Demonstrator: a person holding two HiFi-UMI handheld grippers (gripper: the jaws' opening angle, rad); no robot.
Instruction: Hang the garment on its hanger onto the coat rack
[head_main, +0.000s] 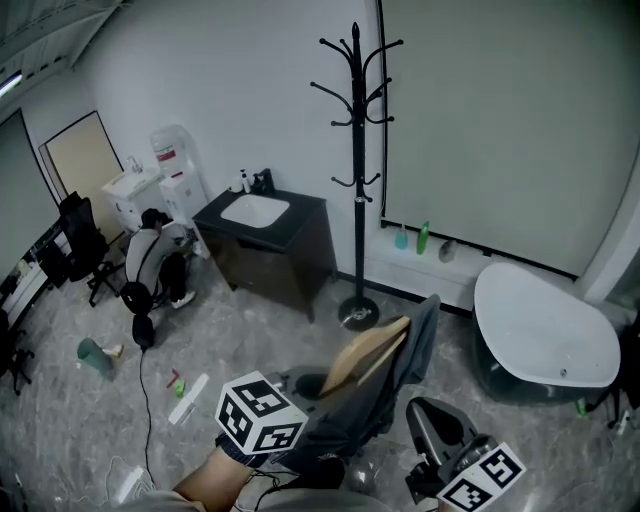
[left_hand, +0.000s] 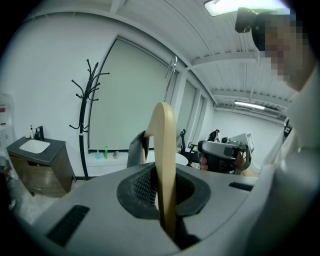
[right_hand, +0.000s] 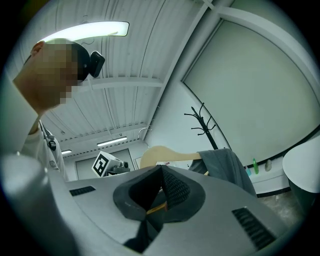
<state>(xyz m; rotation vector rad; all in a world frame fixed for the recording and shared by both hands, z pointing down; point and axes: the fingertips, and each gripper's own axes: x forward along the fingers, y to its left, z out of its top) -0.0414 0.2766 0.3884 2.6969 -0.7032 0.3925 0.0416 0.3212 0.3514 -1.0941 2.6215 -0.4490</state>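
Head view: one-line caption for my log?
Left gripper holds a wooden hanger bearing a grey garment; black coat rack ahead.

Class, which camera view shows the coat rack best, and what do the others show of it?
The head view: the coat rack stands whole, from hooks to round base. The left gripper view shows it small at the left; the right gripper view shows only its hooked top above the garment.
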